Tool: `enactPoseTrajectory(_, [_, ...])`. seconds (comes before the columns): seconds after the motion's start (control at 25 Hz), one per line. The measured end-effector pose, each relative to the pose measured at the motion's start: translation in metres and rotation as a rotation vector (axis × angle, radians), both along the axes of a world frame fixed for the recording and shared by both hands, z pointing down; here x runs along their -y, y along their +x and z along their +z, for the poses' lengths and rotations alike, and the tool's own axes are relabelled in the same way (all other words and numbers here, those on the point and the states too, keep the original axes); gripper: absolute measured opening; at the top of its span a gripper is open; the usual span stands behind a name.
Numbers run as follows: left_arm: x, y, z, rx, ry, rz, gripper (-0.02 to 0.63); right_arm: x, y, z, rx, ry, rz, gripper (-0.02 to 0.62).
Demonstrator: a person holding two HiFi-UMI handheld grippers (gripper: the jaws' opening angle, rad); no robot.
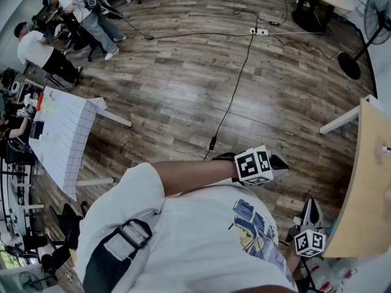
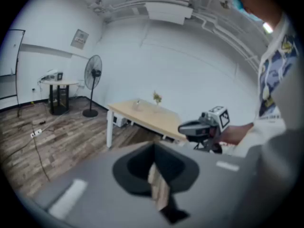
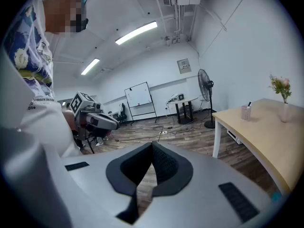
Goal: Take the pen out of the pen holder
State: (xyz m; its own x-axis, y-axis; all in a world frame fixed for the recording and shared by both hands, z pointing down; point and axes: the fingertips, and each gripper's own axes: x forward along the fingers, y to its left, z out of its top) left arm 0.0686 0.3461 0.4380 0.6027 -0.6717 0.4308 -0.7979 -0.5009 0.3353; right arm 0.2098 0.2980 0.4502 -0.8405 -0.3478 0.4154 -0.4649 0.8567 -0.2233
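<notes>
As I stand beside the table (image 3: 264,136), my left gripper (image 2: 153,147) is pinched together, empty. Right gripper (image 3: 152,145): same. Pen holder (image 3: 245,112): on table.

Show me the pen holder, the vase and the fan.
pen holder (image 3: 246,112), right gripper view, on its cup wall.
vase (image 3: 284,113), right gripper view, on its body.
fan (image 3: 204,83), right gripper view, on its round head.

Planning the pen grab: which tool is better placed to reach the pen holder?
Right. The right tool hangs beside the table, with the pen holder ahead in its view; the left tool is farther from the table.
</notes>
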Motion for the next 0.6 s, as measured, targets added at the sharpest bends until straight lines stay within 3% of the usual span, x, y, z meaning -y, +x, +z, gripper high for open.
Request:
enactPoseTrajectory(0.24, [0.025,-0.062,0.009,0.020,-0.004,-0.041,0.009,0.036,-0.068,0.020,0.018,0.007,-0.063,0.006])
enactPoseTrajectory(0.44, [0.106,-0.079,0.011,-0.009,0.000,-0.007,0.009,0.103,-0.086,0.017,0.002,0.004,-0.009,0.006])
enactPoseTrajectory(0.6, [0.178,-0.097,0.007,-0.012,0.021,0.074,0.009,0.165,-0.101,0.016,-0.016,-0.018,0.091,0.007])
